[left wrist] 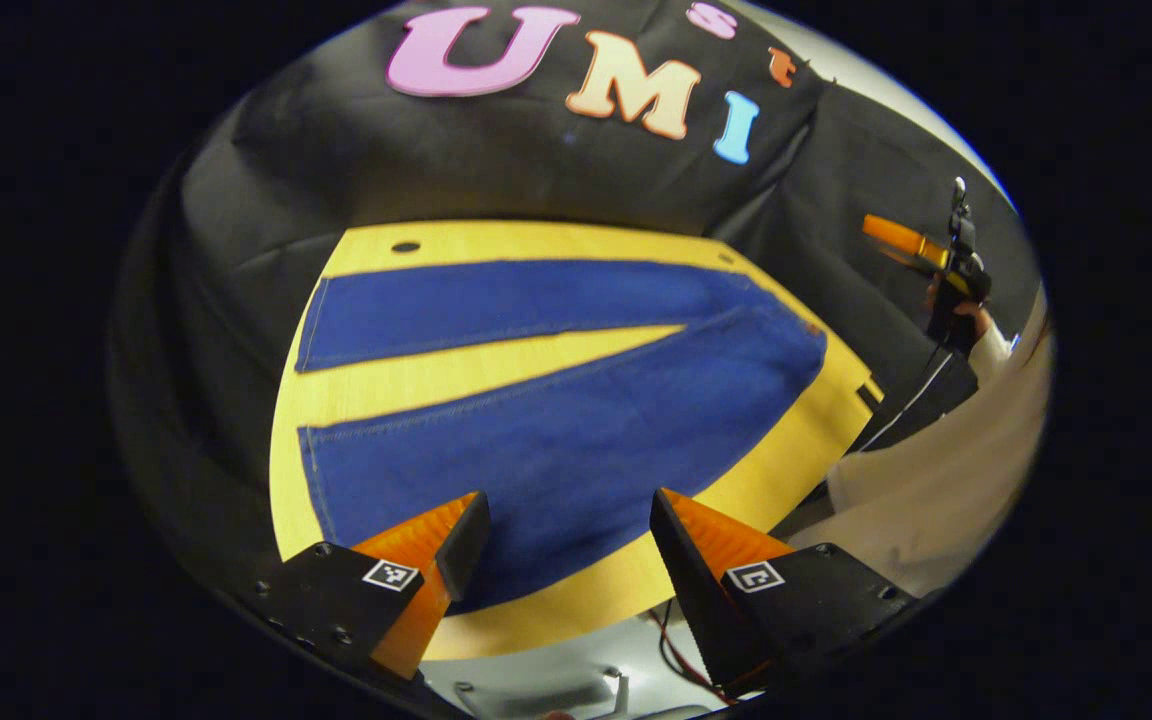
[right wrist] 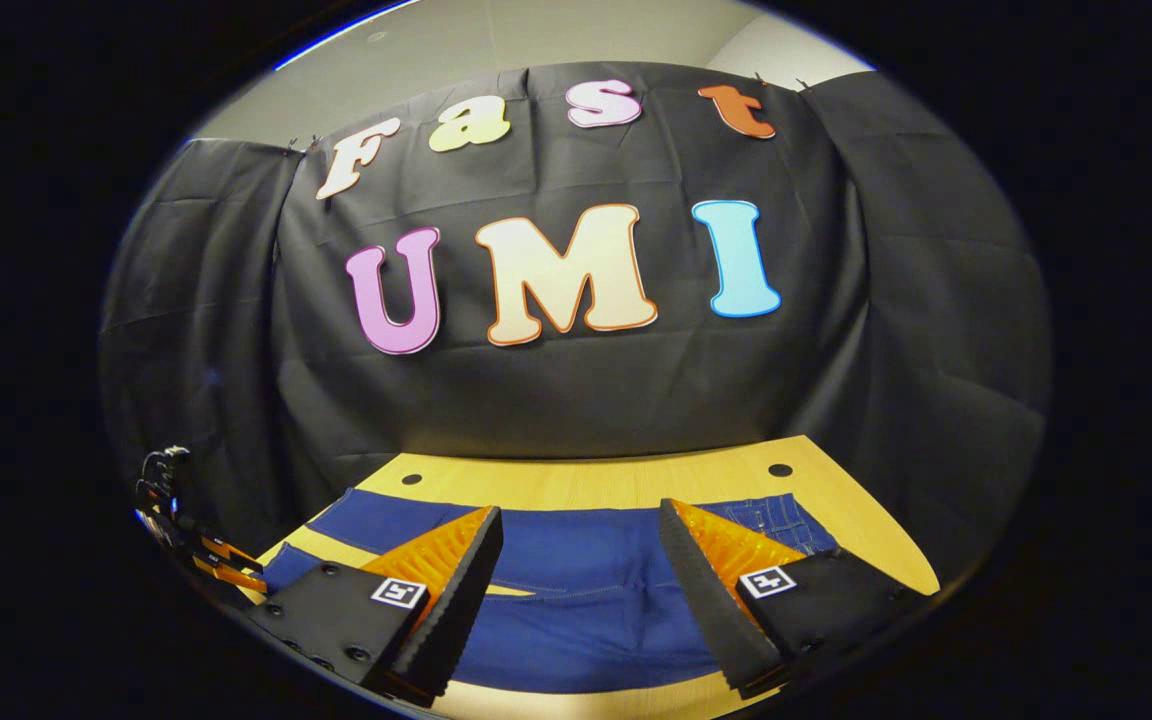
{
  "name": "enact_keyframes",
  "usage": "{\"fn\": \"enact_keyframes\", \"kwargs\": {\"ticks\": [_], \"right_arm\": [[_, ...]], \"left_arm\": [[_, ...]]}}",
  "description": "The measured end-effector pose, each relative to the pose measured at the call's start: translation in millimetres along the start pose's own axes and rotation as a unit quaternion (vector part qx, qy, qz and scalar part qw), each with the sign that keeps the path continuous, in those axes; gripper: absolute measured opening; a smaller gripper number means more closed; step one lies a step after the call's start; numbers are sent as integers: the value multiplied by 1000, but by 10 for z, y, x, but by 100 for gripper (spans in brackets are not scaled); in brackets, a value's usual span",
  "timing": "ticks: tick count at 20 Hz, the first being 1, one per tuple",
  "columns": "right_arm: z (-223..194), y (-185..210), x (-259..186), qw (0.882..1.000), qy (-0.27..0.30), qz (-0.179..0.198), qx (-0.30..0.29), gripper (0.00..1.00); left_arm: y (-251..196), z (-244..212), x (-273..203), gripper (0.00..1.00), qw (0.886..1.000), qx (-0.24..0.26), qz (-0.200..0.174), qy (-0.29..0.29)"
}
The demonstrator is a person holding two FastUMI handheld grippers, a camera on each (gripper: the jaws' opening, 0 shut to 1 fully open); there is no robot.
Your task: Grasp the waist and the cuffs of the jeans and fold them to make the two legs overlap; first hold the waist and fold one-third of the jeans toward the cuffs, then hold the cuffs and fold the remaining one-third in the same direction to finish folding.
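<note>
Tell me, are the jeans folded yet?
No, spread flat: the jeans lie on the table with both legs apart, wood showing between them.

The jeans (left wrist: 576, 420) are matt denim cloth with visible stitched seams. The table (left wrist: 376, 385) beneath looks like smooth, pale wood grain. The booth wall (right wrist: 576, 390) is matt, creased cloth.

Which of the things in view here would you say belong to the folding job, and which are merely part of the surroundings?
Belonging to the job:
- jeans, spread flat with legs apart
- left gripper, open above the jeans
- right gripper, open above the jeans

Surroundings:
- wooden table under the jeans
- black cloth wall behind the table
</note>
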State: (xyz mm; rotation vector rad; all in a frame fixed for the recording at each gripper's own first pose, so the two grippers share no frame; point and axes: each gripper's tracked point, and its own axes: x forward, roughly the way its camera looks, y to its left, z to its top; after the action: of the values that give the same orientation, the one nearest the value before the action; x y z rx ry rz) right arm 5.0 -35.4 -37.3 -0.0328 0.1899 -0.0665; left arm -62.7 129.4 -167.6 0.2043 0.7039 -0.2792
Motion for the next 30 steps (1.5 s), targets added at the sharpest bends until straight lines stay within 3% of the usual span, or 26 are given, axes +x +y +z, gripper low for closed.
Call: {"fn": "enact_keyframes", "kwargs": {"ticks": [3, 6, 9, 16, 18, 19, 21, 24, 26, 27, 29, 30], "right_arm": [[-55, 73, 53, 1000, 10, 7, -18, 97], [-135, 157, 98, 999, 19, 15, -23, 98], [-208, 178, 106, 999, 27, 11, -29, 98], [-366, 64, 65, 998, 46, -13, -44, 98], [-354, 50, 90, 998, 45, -16, -39, 93], [-363, 38, 103, 998, 47, -17, -38, 98], [-386, 37, 131, 998, 49, -18, -37, 98], [-461, 67, 155, 998, 55, -12, -36, 98], [-529, 77, 164, 998, 63, -7, -29, 98], [-554, 86, 171, 998, 65, -3, -24, 94], [-606, 87, 178, 997, 69, 4, -17, 98], [-652, 83, 189, 997, 74, 8, -14, 98]], "left_arm": [[229, -360, -52, 95, 997, 31, 1, 65], [448, -519, -46, 95, 989, 90, 11, 120], [536, -688, -28, 95, 980, 115, 1, 165], [663, -869, 67, 93, 947, 221, 3, 232], [666, -899, 36, 88, 942, 229, 0, 245], [656, -903, 54, 89, 940, 230, -1, 252], [655, -907, 68, 96, 937, 235, -2, 258], [647, -917, 63, 91, 937, 232, 2, 262], [632, -894, 55, 87, 938, 220, 10, 267], [619, -865, 82, 76, 939, 215, 14, 268], [616, -829, 103, 51, 935, 219, 18, 279], [633, -836, 98, 45, 931, 225, 18, 286]]}}
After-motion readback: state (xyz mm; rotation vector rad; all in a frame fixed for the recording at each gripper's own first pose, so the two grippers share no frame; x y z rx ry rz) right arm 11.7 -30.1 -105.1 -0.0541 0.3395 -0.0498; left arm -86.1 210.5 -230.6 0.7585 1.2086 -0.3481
